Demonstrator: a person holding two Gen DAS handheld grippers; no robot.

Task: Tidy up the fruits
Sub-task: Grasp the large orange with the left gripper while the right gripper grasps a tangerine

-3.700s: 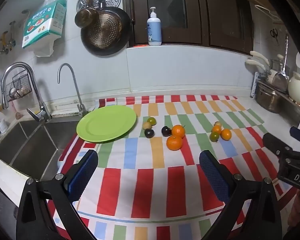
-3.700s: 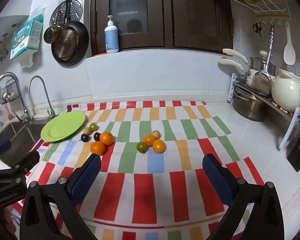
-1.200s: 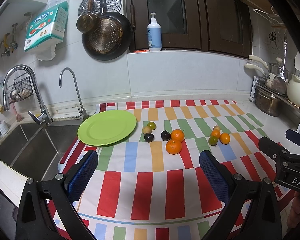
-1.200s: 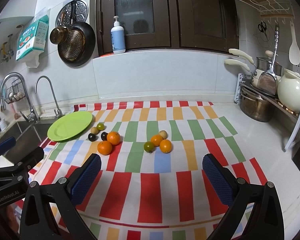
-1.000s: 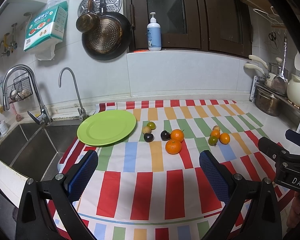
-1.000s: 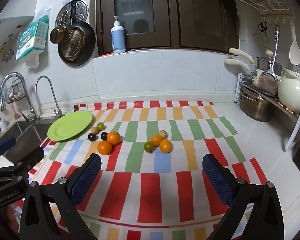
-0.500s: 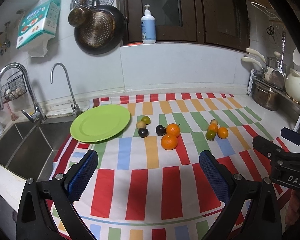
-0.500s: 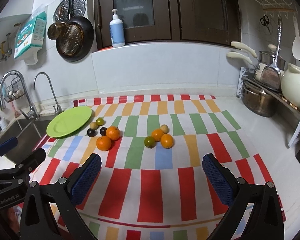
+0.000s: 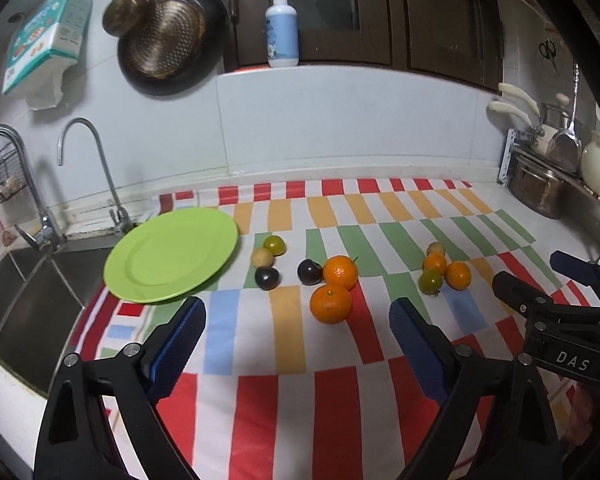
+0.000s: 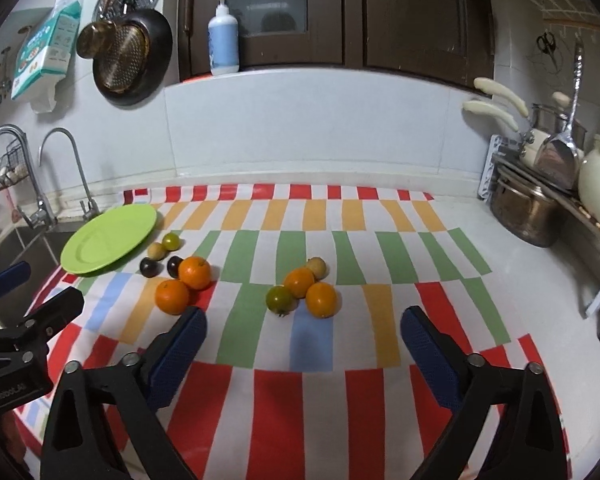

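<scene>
A bare green plate (image 9: 171,254) (image 10: 110,238) lies at the striped cloth's left end. Beside it sit a green fruit (image 9: 275,245), a tan one (image 9: 262,258), two dark plums (image 9: 267,278) (image 9: 309,271) and two large oranges (image 9: 340,271) (image 9: 331,303). A second cluster (image 10: 302,290) of small oranges, a green fruit and a tan one lies mid-cloth. My left gripper (image 9: 296,330) hovers short of the large oranges, jaws closing with nothing between them. My right gripper (image 10: 303,338) hovers short of the second cluster, jaws also closing on nothing.
A steel sink (image 9: 24,296) with two taps (image 9: 100,172) lies left of the plate. Pots and a cream kettle (image 10: 596,184) stand on a rack at the right. A soap bottle (image 9: 282,26) stands on the ledge; pans hang on the wall.
Both grippers have moved forward and down toward the fruit, which now looks larger. Both pairs of jaws have narrowed slightly. No fruit has moved.
</scene>
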